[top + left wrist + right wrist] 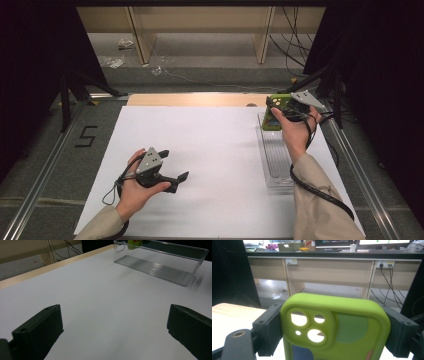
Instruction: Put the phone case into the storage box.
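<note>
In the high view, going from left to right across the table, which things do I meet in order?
Left gripper, open above the white sheet → clear plastic tray → right gripper, holding the green phone case above the tray's far end.

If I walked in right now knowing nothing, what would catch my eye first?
Probably the bright green phone case, clamped between the jaws of the right gripper above the far end of a clear tray at the right of the white table. Then the left gripper, held low at the near left with its jaws wide open and nothing between them.
</note>
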